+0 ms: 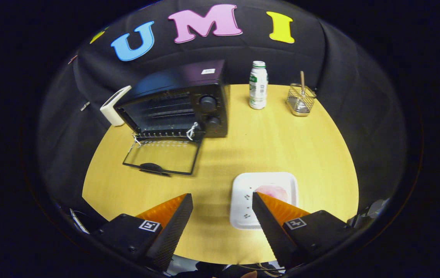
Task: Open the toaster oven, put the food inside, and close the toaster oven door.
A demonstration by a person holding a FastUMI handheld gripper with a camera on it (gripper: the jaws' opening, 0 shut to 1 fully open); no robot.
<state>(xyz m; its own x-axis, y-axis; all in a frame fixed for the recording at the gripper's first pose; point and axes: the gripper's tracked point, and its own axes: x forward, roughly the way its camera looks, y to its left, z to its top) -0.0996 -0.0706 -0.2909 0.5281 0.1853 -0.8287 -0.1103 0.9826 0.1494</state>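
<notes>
Gripper [222,200] above table [289,143], its 2 fingers spread wide, nothing between them. White plate [243,193] carrying pink food [272,190] sits partly behind 1 fingertip. Toaster oven [177,102] well beyond plate, door [162,156] folded down flat on table. Bottle [258,85] and wire basket [301,99] stand beside oven.
</notes>
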